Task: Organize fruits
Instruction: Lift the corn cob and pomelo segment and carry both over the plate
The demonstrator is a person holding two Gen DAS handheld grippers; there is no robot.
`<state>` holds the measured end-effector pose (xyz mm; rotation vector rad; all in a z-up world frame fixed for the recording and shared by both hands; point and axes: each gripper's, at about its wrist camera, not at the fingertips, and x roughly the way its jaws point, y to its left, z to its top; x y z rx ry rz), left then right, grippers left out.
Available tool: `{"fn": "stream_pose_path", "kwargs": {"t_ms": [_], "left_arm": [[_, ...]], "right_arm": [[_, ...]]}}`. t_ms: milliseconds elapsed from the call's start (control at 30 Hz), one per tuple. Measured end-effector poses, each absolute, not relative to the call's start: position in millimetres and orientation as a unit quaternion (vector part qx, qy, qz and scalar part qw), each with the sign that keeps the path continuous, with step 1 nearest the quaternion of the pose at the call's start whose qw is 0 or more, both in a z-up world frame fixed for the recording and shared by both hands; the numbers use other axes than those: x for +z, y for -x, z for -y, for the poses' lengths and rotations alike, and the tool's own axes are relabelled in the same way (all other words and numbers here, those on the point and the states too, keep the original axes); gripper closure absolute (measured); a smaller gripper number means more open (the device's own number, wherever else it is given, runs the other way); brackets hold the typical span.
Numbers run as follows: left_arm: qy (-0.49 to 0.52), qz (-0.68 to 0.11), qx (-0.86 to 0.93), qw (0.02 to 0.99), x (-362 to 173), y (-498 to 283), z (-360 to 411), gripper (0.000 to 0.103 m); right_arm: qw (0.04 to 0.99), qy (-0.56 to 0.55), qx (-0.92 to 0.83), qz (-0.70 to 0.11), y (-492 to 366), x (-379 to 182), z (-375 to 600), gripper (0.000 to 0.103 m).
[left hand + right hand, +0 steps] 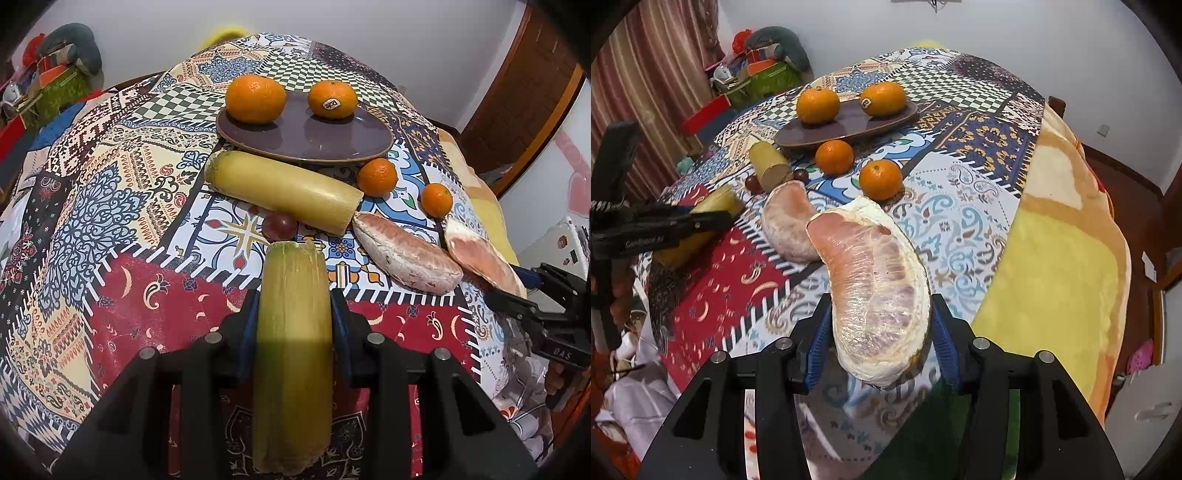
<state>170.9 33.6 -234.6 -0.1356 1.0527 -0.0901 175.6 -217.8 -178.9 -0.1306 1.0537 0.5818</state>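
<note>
My left gripper (293,314) is shut on a yellow-green sugarcane piece (293,350), held above the patterned tablecloth. My right gripper (879,332) is shut on a peeled pomelo segment (875,288); it also shows in the left wrist view (480,258). A second pomelo segment (402,254) lies on the cloth. Another sugarcane piece (284,192) lies in front of the purple plate (314,140). Two oranges (255,98) (332,99) sit on the plate. Two small mandarins (376,176) (436,200) lie on the cloth to its right.
Two dark red grapes (279,224) lie beside the lying sugarcane. A yellow blanket (1060,240) covers the table's right side. Boxes and clutter (757,70) stand beyond the table at the left. A wooden door (524,99) is at the right.
</note>
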Motion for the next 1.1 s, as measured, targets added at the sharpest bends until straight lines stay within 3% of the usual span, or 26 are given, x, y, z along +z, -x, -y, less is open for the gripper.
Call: {"fn": "stream_pose_path", "kwargs": {"t_ms": [167, 267, 367, 1100], "left_arm": [[0.066, -0.503, -0.042, 0.861, -234.6, -171.4, -33.7, 0.066], [0.065, -0.502, -0.041, 0.862, -234.6, -173.5, -33.5, 0.066], [0.065, -0.501, -0.039, 0.862, -234.5, -175.4, -34.0, 0.066], [0.073, -0.409, -0.059, 0.908, -160.1, -178.9, -29.7, 0.067]], "right_arm": [[0.82, 0.061, 0.284, -0.493, -183.0, -181.9, 206.8, 0.045], [0.823, 0.064, 0.285, -0.488, -185.0, -182.0, 201.0, 0.045], [0.827, 0.08, 0.278, -0.481, -185.1, -183.6, 198.0, 0.053], [0.871, 0.036, 0.28, -0.403, -199.2, -123.4, 198.3, 0.055]]}}
